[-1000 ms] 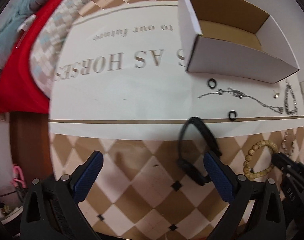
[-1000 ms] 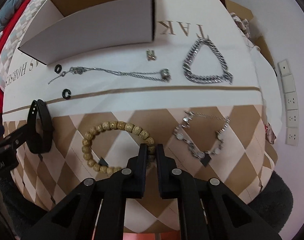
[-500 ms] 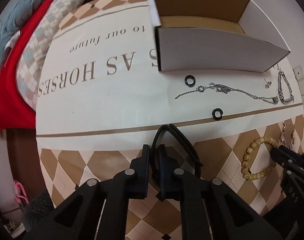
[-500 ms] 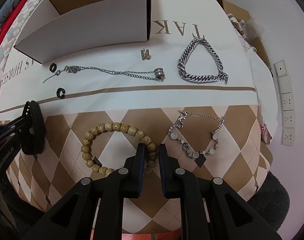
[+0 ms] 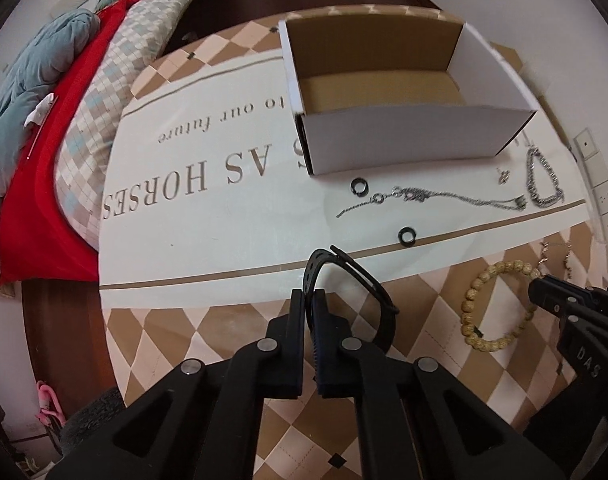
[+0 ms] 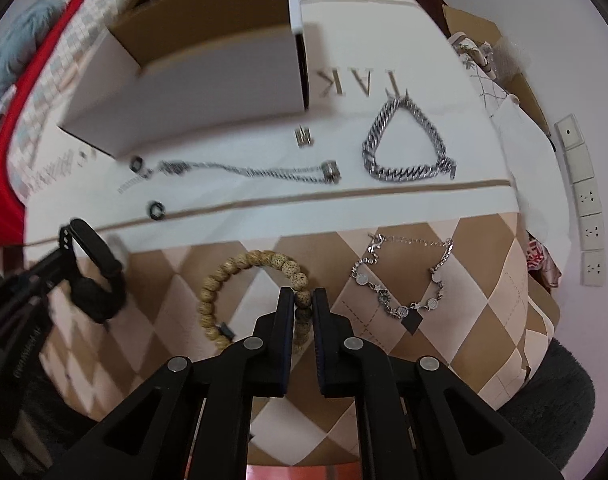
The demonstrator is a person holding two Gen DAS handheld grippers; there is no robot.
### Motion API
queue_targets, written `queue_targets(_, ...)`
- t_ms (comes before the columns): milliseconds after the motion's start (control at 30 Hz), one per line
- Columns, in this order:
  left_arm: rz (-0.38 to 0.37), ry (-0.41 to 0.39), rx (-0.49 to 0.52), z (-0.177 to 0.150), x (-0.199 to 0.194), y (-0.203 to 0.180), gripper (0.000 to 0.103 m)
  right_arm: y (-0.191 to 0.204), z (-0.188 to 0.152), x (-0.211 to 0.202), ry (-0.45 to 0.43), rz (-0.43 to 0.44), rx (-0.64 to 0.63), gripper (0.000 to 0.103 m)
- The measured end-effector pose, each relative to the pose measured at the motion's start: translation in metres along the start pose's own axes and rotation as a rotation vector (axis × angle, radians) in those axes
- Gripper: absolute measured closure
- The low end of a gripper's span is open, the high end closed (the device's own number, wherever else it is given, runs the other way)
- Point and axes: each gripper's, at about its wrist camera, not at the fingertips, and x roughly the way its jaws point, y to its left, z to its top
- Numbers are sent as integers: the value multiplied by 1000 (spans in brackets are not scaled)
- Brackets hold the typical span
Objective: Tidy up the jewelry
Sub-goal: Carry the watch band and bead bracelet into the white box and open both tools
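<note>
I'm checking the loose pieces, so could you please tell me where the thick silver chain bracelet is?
In the right wrist view, the silver chain bracelet lies upper right on the white cloth band, right of the cardboard box.

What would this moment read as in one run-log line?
left gripper: shut on black band | right gripper: shut on wooden bead bracelet | cardboard box: empty | chains, rings: on cloth

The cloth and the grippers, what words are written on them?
"AS HORSES" on the cloth, upside down; the start is cut off.
"to our future" on the cloth, upside down.
"TAK" on the cloth by the box, upside down.
"DAS" on the right gripper.
Lettering on the left gripper: too blurred.
</note>
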Motion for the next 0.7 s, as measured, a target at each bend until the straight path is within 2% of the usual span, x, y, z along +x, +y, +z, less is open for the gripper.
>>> queue_targets(267, -26, -108, -34, 15, -52, 10, 102, 11, 10, -55, -111, 66, -15, 93)
queue_targets(533, -48, -249, -42, 52, -108, 18, 102, 17, 34, -116, -236, 102, -48, 93)
queue_targets(700, -59, -305, -38, 78, -125, 16, 102, 20, 58, -143, -297, 121, -57, 93)
